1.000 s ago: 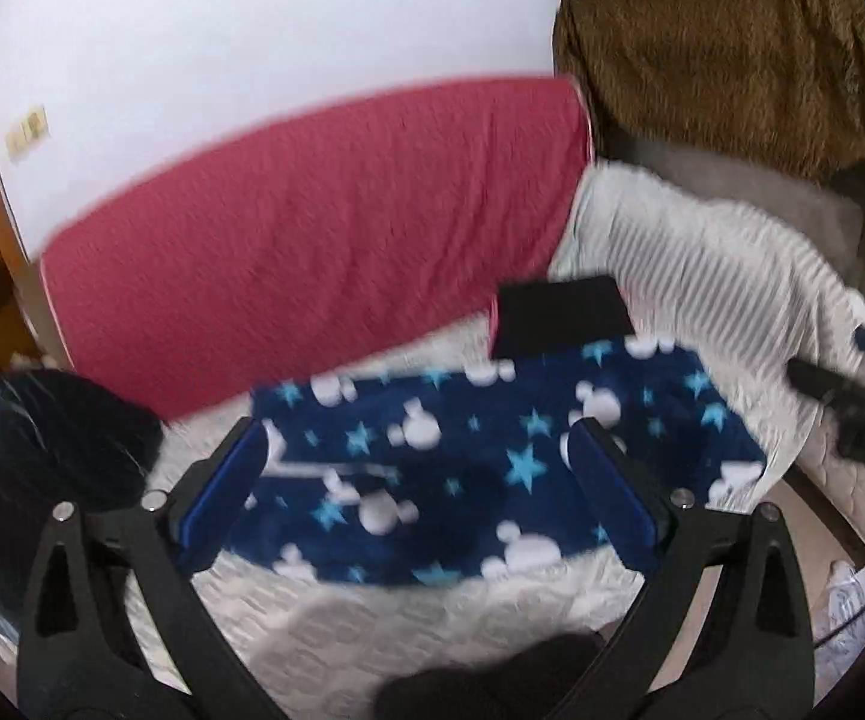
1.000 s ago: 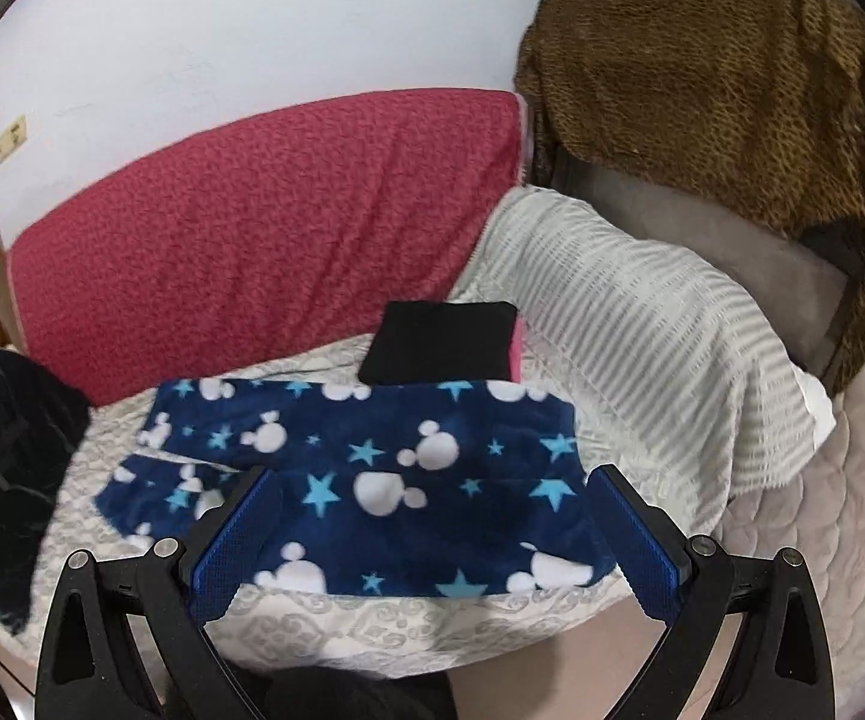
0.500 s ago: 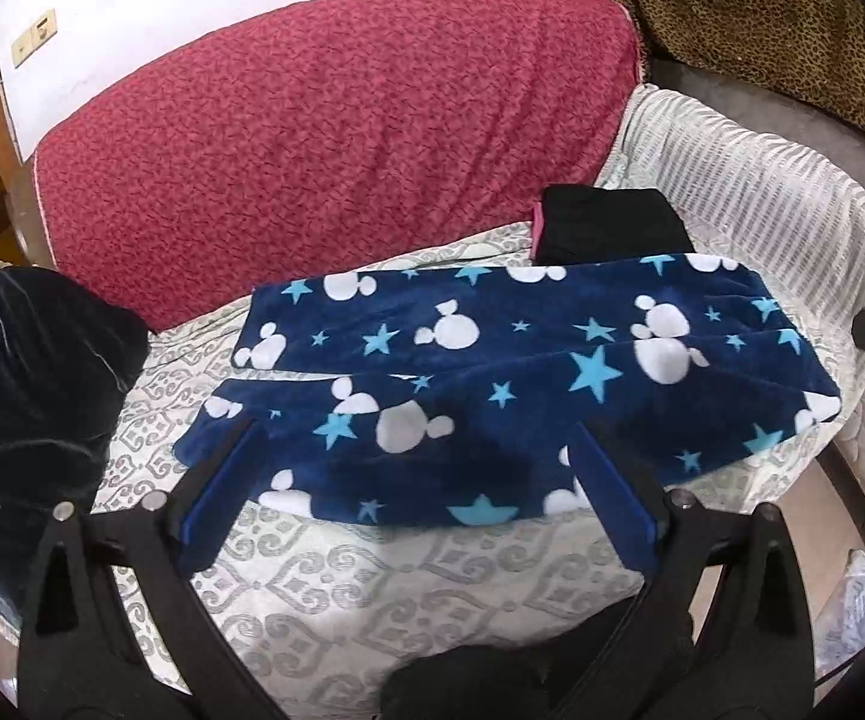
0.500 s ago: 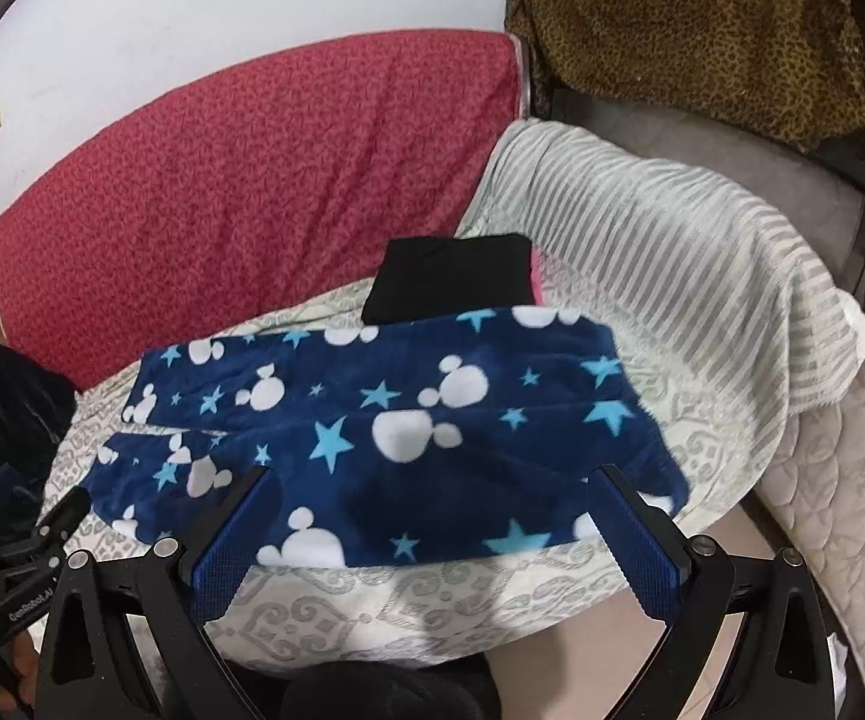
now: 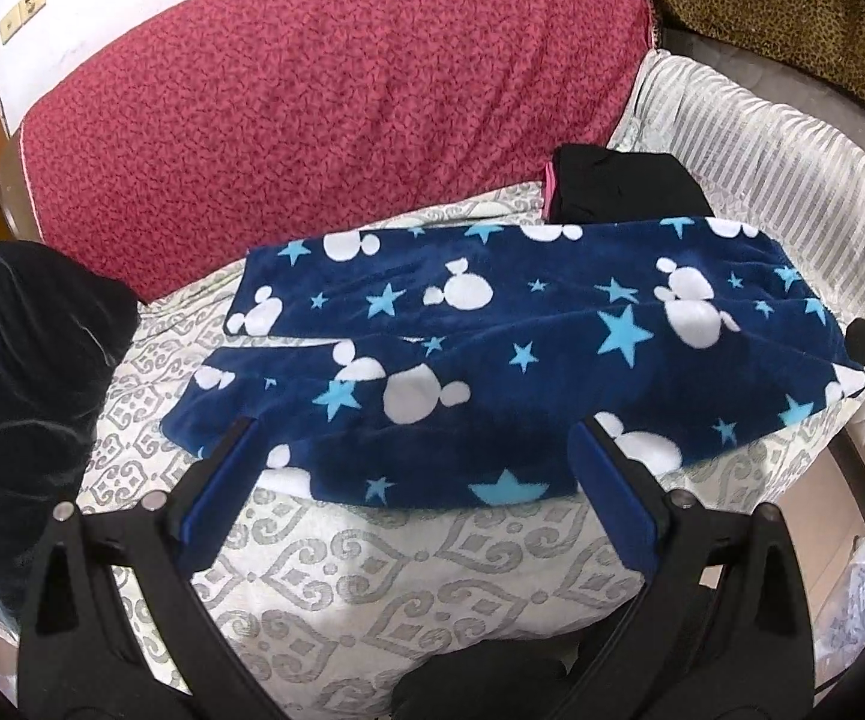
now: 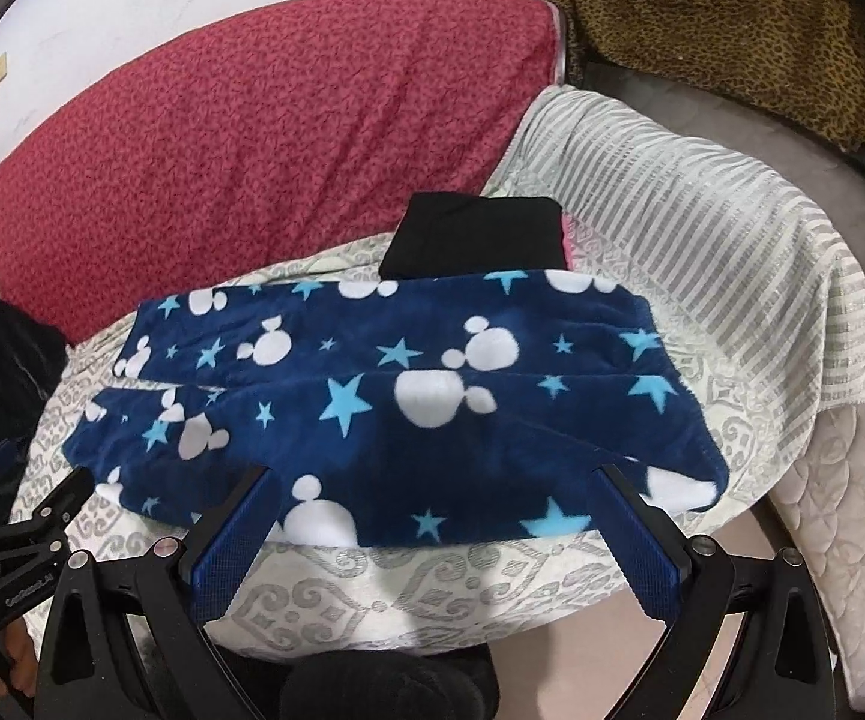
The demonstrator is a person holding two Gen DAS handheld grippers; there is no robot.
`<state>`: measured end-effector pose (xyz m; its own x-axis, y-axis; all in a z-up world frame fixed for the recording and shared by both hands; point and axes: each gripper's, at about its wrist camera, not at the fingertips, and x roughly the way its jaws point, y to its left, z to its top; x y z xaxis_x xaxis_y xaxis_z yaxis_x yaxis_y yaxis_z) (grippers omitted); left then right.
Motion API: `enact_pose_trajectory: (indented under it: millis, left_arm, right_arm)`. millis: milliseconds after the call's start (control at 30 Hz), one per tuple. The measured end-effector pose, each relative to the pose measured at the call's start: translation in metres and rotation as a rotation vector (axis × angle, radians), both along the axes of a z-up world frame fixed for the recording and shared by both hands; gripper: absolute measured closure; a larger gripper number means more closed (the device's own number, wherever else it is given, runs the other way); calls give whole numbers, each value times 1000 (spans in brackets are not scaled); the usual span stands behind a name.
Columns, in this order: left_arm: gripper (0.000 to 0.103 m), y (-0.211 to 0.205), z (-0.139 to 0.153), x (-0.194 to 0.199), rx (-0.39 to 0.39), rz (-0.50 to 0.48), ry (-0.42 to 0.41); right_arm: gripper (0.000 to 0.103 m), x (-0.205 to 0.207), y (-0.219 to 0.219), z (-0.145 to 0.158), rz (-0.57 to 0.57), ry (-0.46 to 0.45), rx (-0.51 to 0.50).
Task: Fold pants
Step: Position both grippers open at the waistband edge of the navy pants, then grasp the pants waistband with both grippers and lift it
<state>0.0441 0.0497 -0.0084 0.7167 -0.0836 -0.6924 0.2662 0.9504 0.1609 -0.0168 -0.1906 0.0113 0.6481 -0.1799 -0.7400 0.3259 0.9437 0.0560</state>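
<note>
Pants [image 5: 492, 360] flat on the bed [image 5: 432, 570], laid sideways: leg ends at left, slightly split apart, waist end at right near the bed edge. Not folded yet, judging by the full length showing.

Risks:
- Thick fleece, two layers. Could pinch the top layer only and get a skewed fold.
- Could snag the patterned bedcover along with the near hem, since the hem sits flush on it.
- Waist corner close to the right drop-off; could slide off if dragged that way.
- Leg ends misaligned; would fold crooked unless squared first.
- Folded black garment [image 6: 474, 234] touching the far edge of the pants; could get bumped or caught by a fold toward the back.

Pose:
- Left gripper [image 5: 414, 438] low over the near hem, toward the leg side, fingers spread wide, holding nothing, tips just short of or barely over the fleece.
- Right gripper [image 6: 438, 486] over the near hem toward the waist side, fingers also wide and empty.
- Both angled forward and down at the pants, side by side.

Red cushion [image 5: 324, 66] behind, dark bundle [image 5: 18, 390] at far left, striped throw [image 6: 702, 228] at right: clear of the work.
</note>
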Motion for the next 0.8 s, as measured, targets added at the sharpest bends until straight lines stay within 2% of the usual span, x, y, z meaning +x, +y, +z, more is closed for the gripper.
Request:
enact_pose_trajectory:
  millis: [167, 733, 800]
  left_arm:
    - [3, 5, -8, 4, 7, 9, 17]
    - [3, 10, -25, 21, 27, 18, 60]
    - [3, 12, -30, 24, 26, 24, 69]
  right_arm:
    - [0, 7, 0, -15, 8, 39, 33]
    - [0, 11, -14, -42, -31, 60, 103]
    - [3, 11, -16, -45, -31, 55, 113]
